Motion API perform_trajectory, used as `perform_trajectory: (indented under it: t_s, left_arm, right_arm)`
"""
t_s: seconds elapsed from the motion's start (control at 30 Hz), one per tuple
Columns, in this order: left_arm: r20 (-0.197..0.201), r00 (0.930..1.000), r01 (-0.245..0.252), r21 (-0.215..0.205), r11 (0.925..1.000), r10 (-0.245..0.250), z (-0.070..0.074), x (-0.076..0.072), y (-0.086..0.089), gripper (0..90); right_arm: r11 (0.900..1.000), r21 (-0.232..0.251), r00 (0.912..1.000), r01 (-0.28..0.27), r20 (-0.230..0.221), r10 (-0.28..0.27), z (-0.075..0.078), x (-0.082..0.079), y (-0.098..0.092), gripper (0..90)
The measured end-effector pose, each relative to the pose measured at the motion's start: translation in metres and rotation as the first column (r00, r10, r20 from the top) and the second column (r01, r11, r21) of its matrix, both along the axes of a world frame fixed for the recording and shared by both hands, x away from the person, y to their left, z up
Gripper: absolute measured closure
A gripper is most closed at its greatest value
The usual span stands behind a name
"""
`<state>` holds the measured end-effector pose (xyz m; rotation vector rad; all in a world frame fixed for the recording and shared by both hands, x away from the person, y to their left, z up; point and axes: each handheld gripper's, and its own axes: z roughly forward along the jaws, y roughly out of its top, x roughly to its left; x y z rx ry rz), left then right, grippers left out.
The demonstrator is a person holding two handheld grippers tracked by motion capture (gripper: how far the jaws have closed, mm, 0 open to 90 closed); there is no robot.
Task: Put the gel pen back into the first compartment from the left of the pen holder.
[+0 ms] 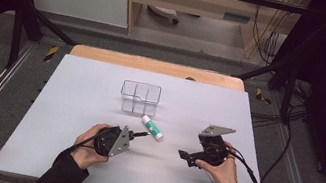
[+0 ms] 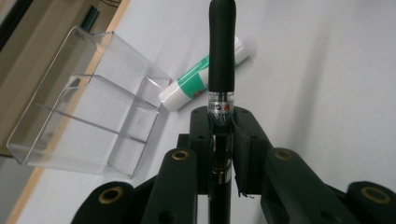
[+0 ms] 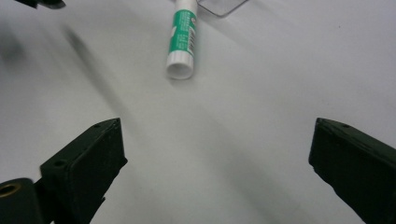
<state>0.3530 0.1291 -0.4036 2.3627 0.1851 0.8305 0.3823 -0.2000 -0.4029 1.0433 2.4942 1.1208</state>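
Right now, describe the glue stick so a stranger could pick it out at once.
Start at the white table and find the clear plastic organizer near its middle. Just in front of its right corner lies the glue stick, flat on the table. It is the one white tube with a green label, unlike the black pen.

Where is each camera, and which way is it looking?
High view: above the table, looking forward and down; both hands and tools show.
Left gripper view: on the left tool, looking along its jaws, shut on a pen, toward the box.
Right gripper view: on the right tool, looking down between open jaws.
All three share the glue stick.
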Motion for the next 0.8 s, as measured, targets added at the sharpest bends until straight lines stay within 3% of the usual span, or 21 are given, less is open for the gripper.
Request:
perform_trajectory:
  t_s: [0.2,0.33,0.5,0.8]
  left_arm:
    - [-0.042,0.9976,-0.058,-0.078,0.9952,0.055,0.006,0.004,0.007,78.4]
    - [-0.087,0.9920,-0.104,-0.152,0.9829,0.091,0.010,0.008,0.013,78.4]
    - [-0.149,0.9807,-0.162,-0.261,0.9515,0.126,0.017,0.014,0.021,78.4]
    - [-0.204,0.9575,-0.269,-0.376,0.8868,0.204,0.031,0.028,0.032,78.4]
  right_arm:
    - [0.999,0.020,0.9991,0.042,0.000,-0.042,-0.009,-0.002,-0.016,1.3]
    - [0.997,0.057,0.9986,0.052,-0.008,-0.052,-0.015,-0.005,-0.029,0.6]
    - [0.997,0.042,0.9979,0.065,-0.004,-0.065,-0.024,-0.008,-0.041,0.6]
    - [0.995,0.055,0.9966,0.082,0.007,-0.083,-0.033,-0.014,-0.057,0.8]
